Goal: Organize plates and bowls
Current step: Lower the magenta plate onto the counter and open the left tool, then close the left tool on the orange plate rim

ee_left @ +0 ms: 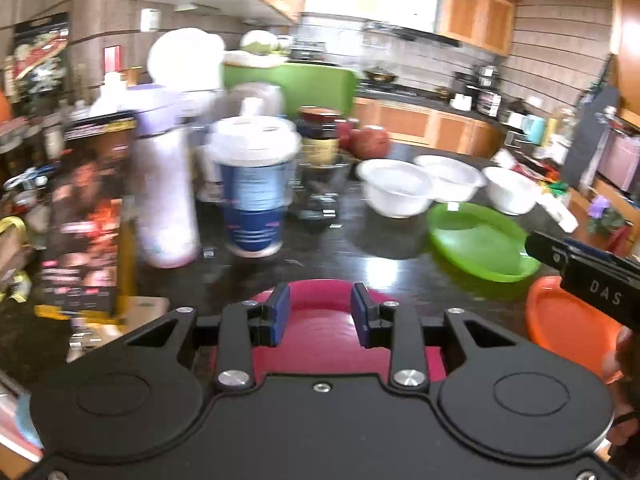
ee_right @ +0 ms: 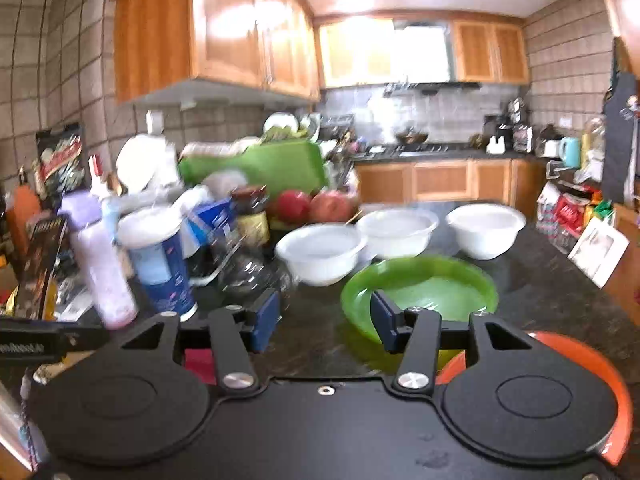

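Left gripper point(ee_left: 320, 316) level, jaws parted. Right gripper point(ee_right: 325, 322) level, jaws wide apart, nothing held.

three white bowls point(ee_right: 322, 252), seemingly three plates point(ee_right: 420, 292)

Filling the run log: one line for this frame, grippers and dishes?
left gripper: open, over pink plate | right gripper: open, near green plate | orange plate: untouched | white bowls: three, unstacked

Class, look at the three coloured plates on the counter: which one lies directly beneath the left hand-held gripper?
The pink plate: it shows between the open blue fingers of the left hand-held gripper. The green plate and orange plate lie off to its right.
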Demonstrator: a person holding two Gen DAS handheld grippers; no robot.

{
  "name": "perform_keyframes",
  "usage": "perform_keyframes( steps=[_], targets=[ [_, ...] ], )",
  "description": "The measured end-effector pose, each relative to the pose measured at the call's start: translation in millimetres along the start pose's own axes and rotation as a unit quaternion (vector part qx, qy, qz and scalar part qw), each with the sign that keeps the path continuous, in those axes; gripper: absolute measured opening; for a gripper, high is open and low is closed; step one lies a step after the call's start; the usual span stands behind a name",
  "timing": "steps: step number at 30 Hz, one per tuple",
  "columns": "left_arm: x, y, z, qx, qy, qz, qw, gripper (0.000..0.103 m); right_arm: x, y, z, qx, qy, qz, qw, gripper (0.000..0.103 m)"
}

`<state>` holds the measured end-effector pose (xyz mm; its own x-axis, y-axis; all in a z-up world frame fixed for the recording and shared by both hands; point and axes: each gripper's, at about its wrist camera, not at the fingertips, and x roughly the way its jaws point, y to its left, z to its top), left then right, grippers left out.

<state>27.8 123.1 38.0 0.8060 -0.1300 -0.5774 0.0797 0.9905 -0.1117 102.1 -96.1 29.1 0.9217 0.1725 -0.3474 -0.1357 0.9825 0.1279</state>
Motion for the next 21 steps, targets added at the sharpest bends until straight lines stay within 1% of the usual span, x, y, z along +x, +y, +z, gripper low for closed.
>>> perform_keyframes(
  steps=[2, 5, 9, 11, 15, 18, 21],
  targets=[
    [1.8, -17.0, 0.4, 0.006, 0.005, -0.016, 0.9998, 0.042, -10.6, -17.7, 4.6, 0.001, -0.006, -0.013, 1.000, 0.053],
    [7.6, -45.9, -0.3, 0.012, 0.010, -0.032, 0.9994, 0.042, -26.1, -47.4, 11.3, 0.002, 0.005, -0.020, 1.000, 0.055],
    [16.6, -85.9, -3.7, 0.023, 0.023, -0.045, 0.9985, 0.042, -49.3, -95.7, 18.2, -0.011, 0.029, -0.016, 0.999, 0.055],
    [24.9, -105.8, -4.5, 0.025, 0.033, -0.051, 0.9978, 0.042, -57.6, -120.5, 19.3, -0.013, 0.043, -0.025, 0.999, 0.055],
    [40.5, -137.3, -8.8, 0.023, 0.060, -0.067, 0.9957, 0.042, -64.8, -174.5, 16.2, -0.002, 0.085, -0.032, 0.996, 0.054],
    [54.2, -157.5, -14.8, 0.017, 0.083, -0.062, 0.9945, 0.042, -57.8, -204.6, 9.4, 0.010, 0.117, -0.032, 0.993, 0.054],
    [64.9, -172.8, -22.5, 0.009, 0.107, -0.051, 0.9930, 0.042, -48.7, -228.5, -1.0, 0.019, 0.139, -0.032, 0.990, 0.053]
  ],
)
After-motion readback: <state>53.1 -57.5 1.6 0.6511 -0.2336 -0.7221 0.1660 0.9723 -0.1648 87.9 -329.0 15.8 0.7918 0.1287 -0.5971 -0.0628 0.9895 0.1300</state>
